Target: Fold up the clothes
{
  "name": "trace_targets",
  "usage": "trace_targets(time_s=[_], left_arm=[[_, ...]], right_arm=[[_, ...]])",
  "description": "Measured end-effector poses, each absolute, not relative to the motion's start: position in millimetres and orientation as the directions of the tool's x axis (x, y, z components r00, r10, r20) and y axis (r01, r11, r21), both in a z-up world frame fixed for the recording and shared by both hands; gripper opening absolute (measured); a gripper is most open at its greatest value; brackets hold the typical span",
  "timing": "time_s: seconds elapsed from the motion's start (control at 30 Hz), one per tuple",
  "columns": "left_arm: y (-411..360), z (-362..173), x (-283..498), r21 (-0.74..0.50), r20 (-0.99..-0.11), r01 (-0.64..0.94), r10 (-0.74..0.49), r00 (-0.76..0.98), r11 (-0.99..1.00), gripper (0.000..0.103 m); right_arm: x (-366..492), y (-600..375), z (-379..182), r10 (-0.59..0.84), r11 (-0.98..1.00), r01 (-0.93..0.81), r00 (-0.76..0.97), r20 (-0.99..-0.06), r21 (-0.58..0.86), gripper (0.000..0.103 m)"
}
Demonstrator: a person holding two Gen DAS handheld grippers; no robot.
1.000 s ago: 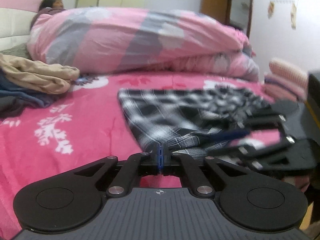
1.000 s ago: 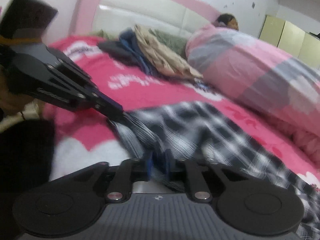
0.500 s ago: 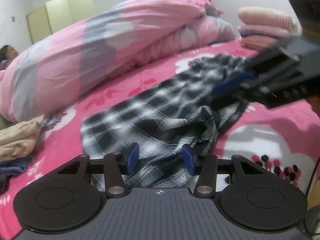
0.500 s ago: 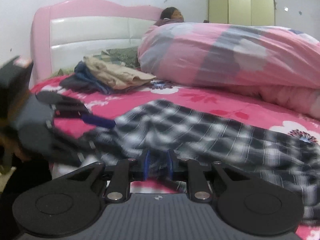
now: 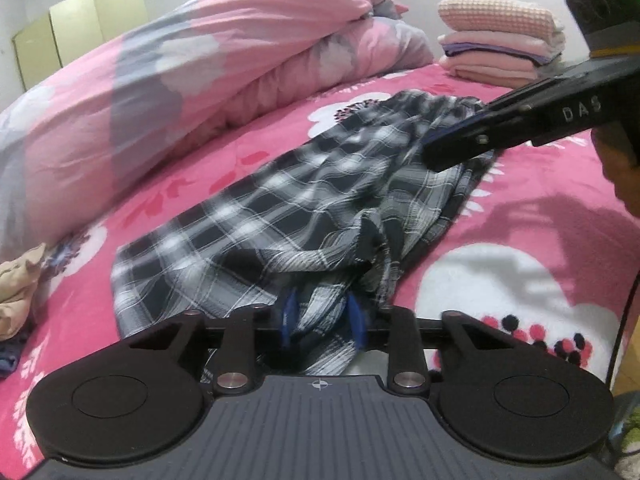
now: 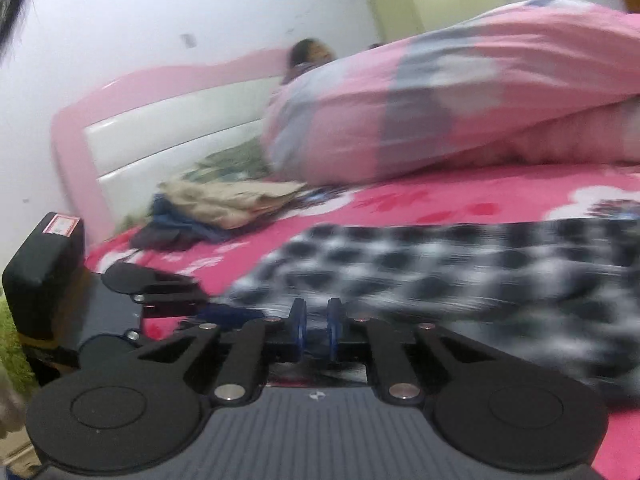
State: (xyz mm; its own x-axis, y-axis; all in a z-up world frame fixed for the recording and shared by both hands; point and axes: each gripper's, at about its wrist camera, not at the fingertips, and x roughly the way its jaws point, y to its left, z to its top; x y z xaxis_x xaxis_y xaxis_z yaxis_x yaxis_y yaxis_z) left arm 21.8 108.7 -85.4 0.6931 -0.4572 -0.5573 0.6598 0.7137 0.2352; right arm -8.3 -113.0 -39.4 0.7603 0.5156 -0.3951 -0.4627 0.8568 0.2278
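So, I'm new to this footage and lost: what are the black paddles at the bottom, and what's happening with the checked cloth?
There is no robot. A person holds a two-finger claw in each hand, each with a wide-angle camera looking along its fingers. The black paddles are the claw's own body. One picture looks from the left claw, the other from the right claw. On the pink flowered bedsheet lie a black-and-white plaid garment, a rolled quilt, a stack of folded clothes and a loose pile of clothes. Both claws have just been closing, each pinching the plaid garment at opposite ends.
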Motion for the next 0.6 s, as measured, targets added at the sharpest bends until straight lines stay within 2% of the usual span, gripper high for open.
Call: trace_targets(time_s=[0.17,0.27,0.37,0.53,0.6], left_arm=[[111,-79,22,0.233,-0.534,0.635,-0.449,0.716,0.736,0.004],[115,-74,20,0.213,-0.517,0.624,-0.456,0.725,0.752,0.002],[117,-70,17,0.21,-0.501,0.617,-0.458,0.734,0.758,0.001],[117,-67,17,0.217,-0.5,0.611,-0.451,0.74,0.762,0.001],[116,-68,18,0.225,-0.504,0.608,-0.444,0.741,0.761,0.001]], right_arm=[[-14,-129,-41,0.398,0.901,-0.434,0.799,-0.45,0.026,0.016],[-14,-126,-44,0.391,0.885,-0.462,0.802,-0.451,-0.054,0.026],[-17,-112,-50,0.419,0.848,-0.517,0.788,-0.452,-0.115,0.031],[-12,-91,-50,0.443,0.825,-0.541,0.8,-0.406,-0.165,0.031],[-4,-89,-45,0.482,0.817,-0.563,0.784,-0.391,-0.123,0.032]])
